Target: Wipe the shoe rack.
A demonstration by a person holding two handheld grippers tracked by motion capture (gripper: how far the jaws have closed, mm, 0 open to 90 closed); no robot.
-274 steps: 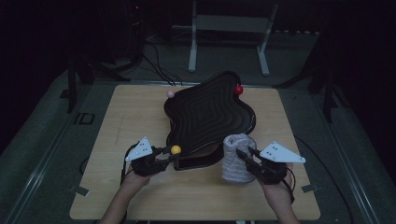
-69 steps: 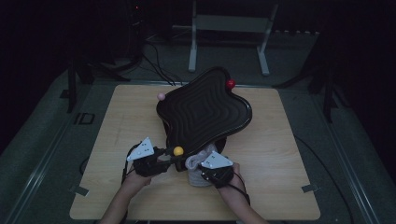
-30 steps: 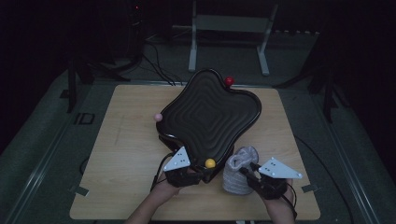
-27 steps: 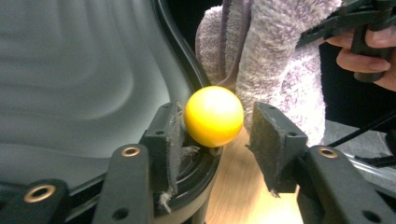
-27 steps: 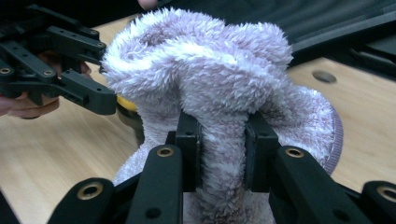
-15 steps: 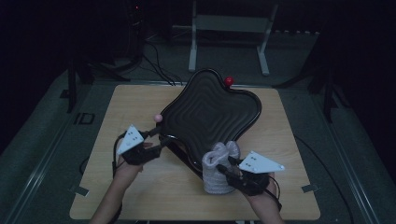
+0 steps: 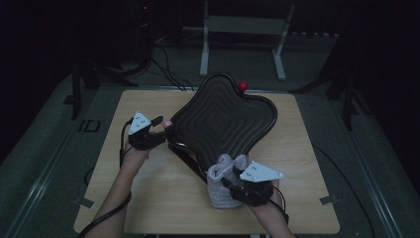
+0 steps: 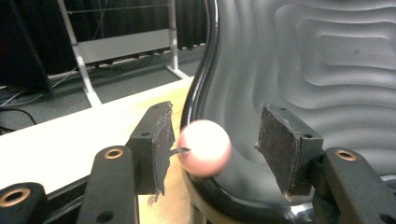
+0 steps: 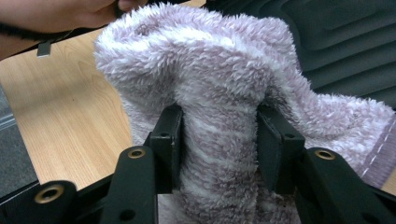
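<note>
Wiping step in hand. Advice: steady the black tray [image 7: 223,119] by its pink knob [image 8: 204,147] at nine o'clock before the towel [image 7: 225,186] sweeps from six o'clock. Left gripper [image 8: 212,140]: jaws have just been opening, spread about the knob, pads apart from it. Right gripper [image 9: 218,144]: jaws have just been opening, yet pinch a fold of towel.

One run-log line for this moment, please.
left gripper: jaws just opened, astride pink ball at black tray rim | right gripper: jaws just widened, fluffy towel bunched between them | table
</note>
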